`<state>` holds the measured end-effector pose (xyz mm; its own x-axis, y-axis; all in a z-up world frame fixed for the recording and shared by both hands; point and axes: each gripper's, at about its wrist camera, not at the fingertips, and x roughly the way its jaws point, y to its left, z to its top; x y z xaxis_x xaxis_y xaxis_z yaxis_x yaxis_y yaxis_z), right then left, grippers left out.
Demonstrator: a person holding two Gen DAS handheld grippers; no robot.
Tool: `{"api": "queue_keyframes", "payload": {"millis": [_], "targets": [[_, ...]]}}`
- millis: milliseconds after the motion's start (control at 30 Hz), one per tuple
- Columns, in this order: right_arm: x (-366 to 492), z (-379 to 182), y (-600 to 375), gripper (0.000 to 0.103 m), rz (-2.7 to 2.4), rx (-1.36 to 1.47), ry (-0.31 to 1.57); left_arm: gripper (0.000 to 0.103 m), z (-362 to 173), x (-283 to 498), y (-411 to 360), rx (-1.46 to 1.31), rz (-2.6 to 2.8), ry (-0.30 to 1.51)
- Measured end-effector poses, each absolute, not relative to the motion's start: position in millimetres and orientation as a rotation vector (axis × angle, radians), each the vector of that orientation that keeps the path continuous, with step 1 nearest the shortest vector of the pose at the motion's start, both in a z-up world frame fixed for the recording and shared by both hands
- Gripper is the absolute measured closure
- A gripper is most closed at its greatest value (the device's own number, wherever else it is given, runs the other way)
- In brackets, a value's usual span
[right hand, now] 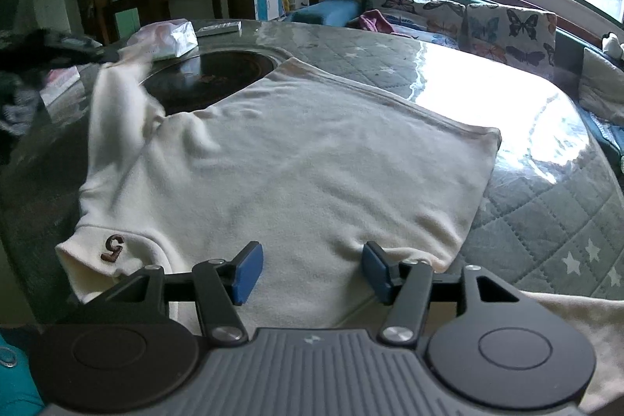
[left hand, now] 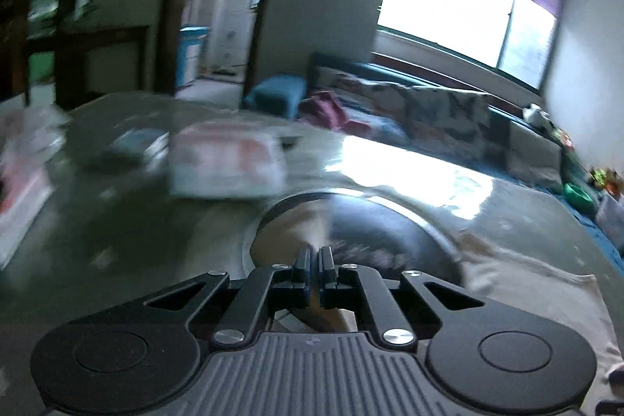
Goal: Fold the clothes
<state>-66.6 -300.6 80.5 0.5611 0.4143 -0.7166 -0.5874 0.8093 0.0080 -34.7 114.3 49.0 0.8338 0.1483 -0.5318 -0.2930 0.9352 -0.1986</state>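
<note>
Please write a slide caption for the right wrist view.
Open right tool above cream sweater lying on the round table.

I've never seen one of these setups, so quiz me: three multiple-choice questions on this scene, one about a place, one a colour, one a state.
1. Where does the sweater lie?
A on the sofa
B on the table
C on the floor

2. What colour are the right hand-held gripper pads?
A blue
B red
C yellow

3. How are the left hand-held gripper fingers?
A wide apart
B missing
C nearly closed

B: it is spread over the table.
A: both pads show blue.
C: only a narrow slit separates them.
</note>
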Motion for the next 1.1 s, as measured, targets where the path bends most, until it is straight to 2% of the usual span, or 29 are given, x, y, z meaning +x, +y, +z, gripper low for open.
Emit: {"api": "queue_keyframes", "payload": {"millis": [133, 267, 333, 400, 500, 633, 700, 733, 800, 967, 1100], "targets": [[-71, 89, -285, 0.045, 0.645, -0.292, 0.755, 0.098, 30, -49, 123, -0.298, 0.265, 0.596], [-84, 100, -254, 0.045, 0.778, -0.346, 0.712, 0.094, 26, -52, 131, -0.342, 0.286, 0.601], [-88, 104, -238, 0.045, 0.85, -0.35, 0.704, 0.086, 26, -53, 134, -0.358, 0.291, 0.596], [-91, 105, -221, 0.045, 0.919, -0.35, 0.711, 0.061, 28, -49, 137, -0.369, 0.303, 0.59], [-99, 102, -199, 0.045, 1.005, -0.372, 0.714, 0.058, 28, -45, 144, -0.395, 0.326, 0.586], [-108, 94, -177, 0.052, 1.072, -0.423, 0.728, 0.062, 21, -34, 146, -0.397, 0.338, 0.617], [-113, 90, -172, 0.055, 1.079, -0.452, 0.725, 0.083, 18, -30, 145, -0.378, 0.337, 0.623], [-114, 88, -170, 0.058, 1.075, -0.463, 0.725, 0.088, 16, -29, 144, -0.369, 0.334, 0.622], [-115, 85, -168, 0.071, 1.063, -0.48, 0.726, 0.098, 13, -28, 144, -0.361, 0.337, 0.615], [-116, 83, -172, 0.095, 1.063, -0.474, 0.735, 0.1, 21, -43, 147, -0.377, 0.383, 0.567], [-124, 84, -174, 0.097, 1.122, -0.486, 0.742, 0.1, 36, -68, 145, -0.345, 0.407, 0.505]]}}
